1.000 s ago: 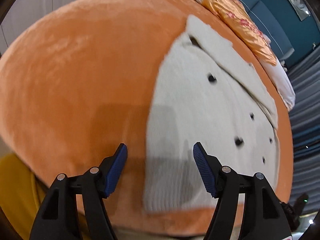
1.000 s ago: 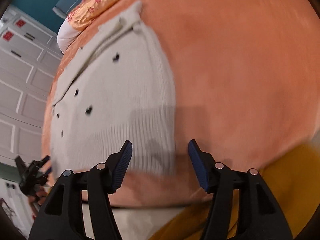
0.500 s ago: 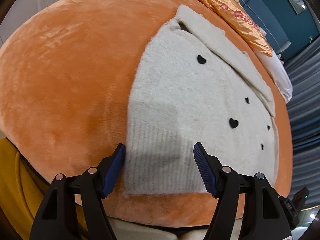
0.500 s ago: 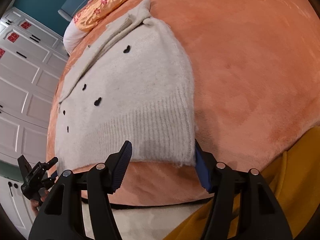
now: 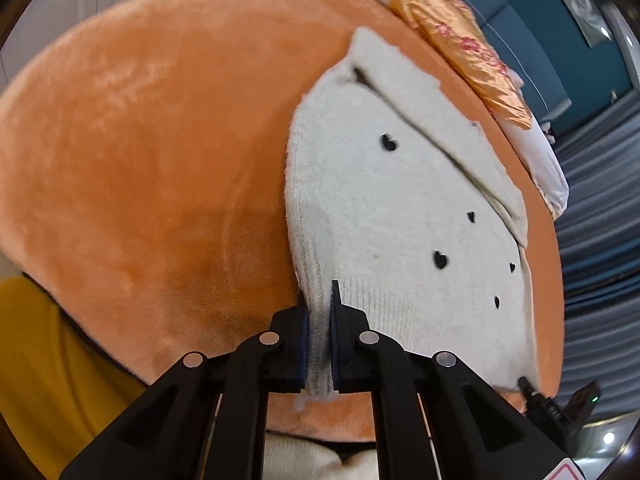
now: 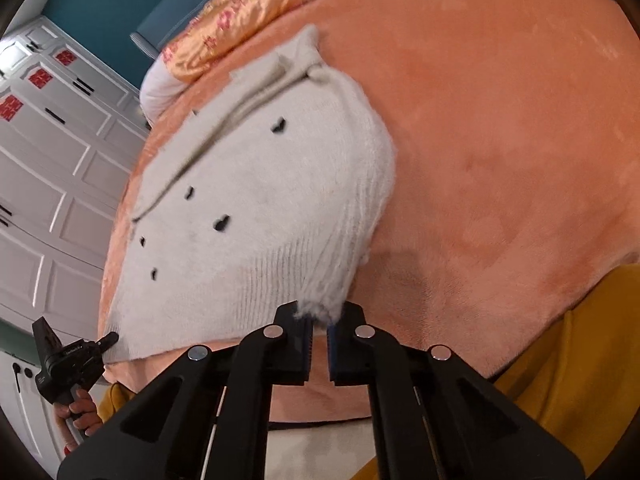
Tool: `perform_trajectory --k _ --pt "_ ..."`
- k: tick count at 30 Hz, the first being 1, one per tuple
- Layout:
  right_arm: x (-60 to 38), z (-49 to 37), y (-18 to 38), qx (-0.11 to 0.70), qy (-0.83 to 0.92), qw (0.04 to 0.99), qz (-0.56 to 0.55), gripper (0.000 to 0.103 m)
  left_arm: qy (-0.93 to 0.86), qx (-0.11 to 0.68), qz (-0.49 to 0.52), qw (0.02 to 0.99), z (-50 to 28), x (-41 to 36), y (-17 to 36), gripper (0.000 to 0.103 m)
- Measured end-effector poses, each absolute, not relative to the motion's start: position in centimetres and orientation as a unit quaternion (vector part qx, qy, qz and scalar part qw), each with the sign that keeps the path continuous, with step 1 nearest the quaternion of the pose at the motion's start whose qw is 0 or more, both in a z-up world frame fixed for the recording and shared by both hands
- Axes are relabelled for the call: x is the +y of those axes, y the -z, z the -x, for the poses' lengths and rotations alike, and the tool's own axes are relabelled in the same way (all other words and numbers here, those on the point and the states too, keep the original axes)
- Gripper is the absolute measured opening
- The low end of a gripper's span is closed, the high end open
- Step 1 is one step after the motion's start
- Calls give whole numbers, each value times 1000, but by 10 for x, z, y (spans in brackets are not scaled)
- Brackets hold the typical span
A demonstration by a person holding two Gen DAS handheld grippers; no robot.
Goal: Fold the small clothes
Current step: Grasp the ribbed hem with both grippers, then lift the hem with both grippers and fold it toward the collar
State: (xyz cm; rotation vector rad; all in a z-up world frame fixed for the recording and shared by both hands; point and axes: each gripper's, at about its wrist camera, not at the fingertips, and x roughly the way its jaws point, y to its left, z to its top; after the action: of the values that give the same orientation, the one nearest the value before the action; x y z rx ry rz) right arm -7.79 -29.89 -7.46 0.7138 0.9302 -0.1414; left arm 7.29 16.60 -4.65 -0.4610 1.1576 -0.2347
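A small cream knit sweater (image 5: 392, 216) dotted with little black hearts lies on an orange plush blanket (image 5: 152, 152). My left gripper (image 5: 319, 344) is shut on the near left corner of its ribbed hem, and the cloth bunches between the blue pads. In the right wrist view the same sweater (image 6: 248, 200) stretches away to the left, and my right gripper (image 6: 318, 340) is shut on the near right hem corner, whose fluffy edge sticks out above the pads. Both corners are lifted slightly off the blanket (image 6: 500, 140).
A gold satin pillow (image 5: 460, 44) on white bedding lies at the far edge of the bed. White panelled cupboard doors (image 6: 44, 184) stand to the left in the right wrist view, where the other gripper (image 6: 68, 360) and a hand show. Yellow fabric (image 6: 560, 380) lies below the bed edge.
Both grippers stood open over the hem corners; now each has shut on its corner. The hem has bunched and risen a little between the pads.
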Motion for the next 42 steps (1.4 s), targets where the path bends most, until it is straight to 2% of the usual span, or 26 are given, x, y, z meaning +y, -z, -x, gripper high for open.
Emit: perform_trajectory --k 10,19,25,28,34,37,42 --pt "-293 117 29 449 50 846 -282 3 136 523 163 826 -33 170 -9 4" --pt "-266 196 14 543 31 810 -220 3 142 601 82 783 49 188 -9 4" --pt "-253 237 -4 570 23 790 -225 3 130 627 78 764 93 201 -20 4" --pt "-260 221 -30 528 23 819 -222 3 138 572 107 801 78 201 -49 4" --pt "-299 138 -82 336 42 918 -207 3 170 396 149 890 -12 178 -103 4" --pt "-318 93 -77 272 56 934 -227 3 152 347 177 908 -62 167 -103 5" --pt "-332 28 -55 220 81 936 -261 3 116 333 181 918 -121 142 -78 5"
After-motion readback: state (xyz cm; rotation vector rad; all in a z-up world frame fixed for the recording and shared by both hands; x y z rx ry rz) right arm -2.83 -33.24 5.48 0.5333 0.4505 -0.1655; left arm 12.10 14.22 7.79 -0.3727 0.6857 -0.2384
